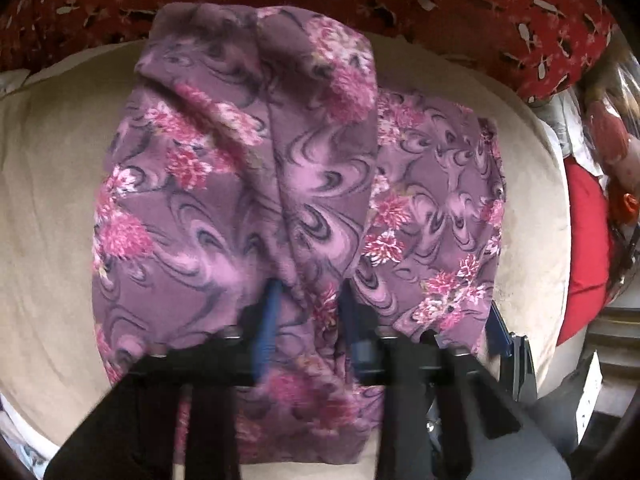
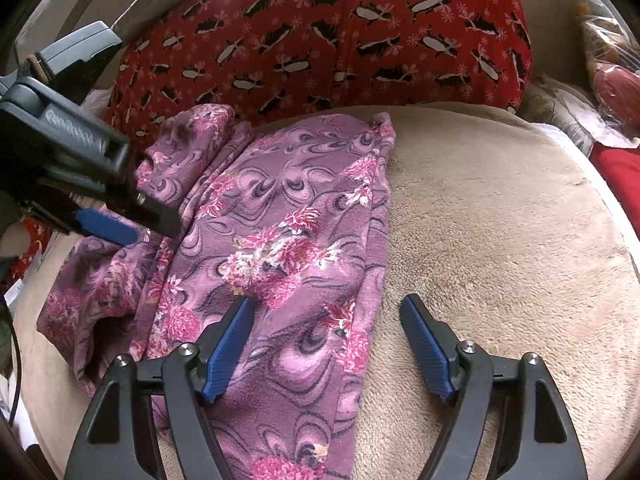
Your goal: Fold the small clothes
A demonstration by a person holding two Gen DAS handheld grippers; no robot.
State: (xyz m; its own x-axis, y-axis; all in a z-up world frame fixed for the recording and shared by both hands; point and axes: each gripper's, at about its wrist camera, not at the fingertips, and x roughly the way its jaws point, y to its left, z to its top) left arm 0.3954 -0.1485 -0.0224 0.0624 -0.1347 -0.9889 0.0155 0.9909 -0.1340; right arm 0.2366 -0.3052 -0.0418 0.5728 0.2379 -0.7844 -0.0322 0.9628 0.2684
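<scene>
Surface: beige plush cushion [image 2: 500, 240], rounded at its edge, with a red patterned cloth [image 2: 320, 40] heaped behind it and clutter in plastic wrap off to the right.
Task's thing: purple floral garment [image 2: 280, 220] lies on the cushion, left of its middle in the right wrist view; one long panel is flat, and a second layer is bunched and raised on its left side.
Step in hand: a lengthwise fold seems under way, with the left part of the garment gathered up into a ridge so it can go over the flat panel.
Left gripper [image 1: 308, 304]: points down onto the cloth; its blue pads stand close together with a pleat of the purple fabric rising between them, so it looks pinched on the garment, though blur hides the exact contact.
Right gripper [image 2: 328, 344]: jaws spread wide and holding nothing; the left pad hovers over or just touches the flat panel's right part, the right pad stands over bare cushion, and the garment's right edge runs between them.
Next move calls for: carrying the pinched fold across and laying it flat on the panel, while the right gripper pins or grasps the near edge to stop the soft fleece sliding.
Risk: the pleat is thick, so it could slip from a narrow pinch.
</scene>
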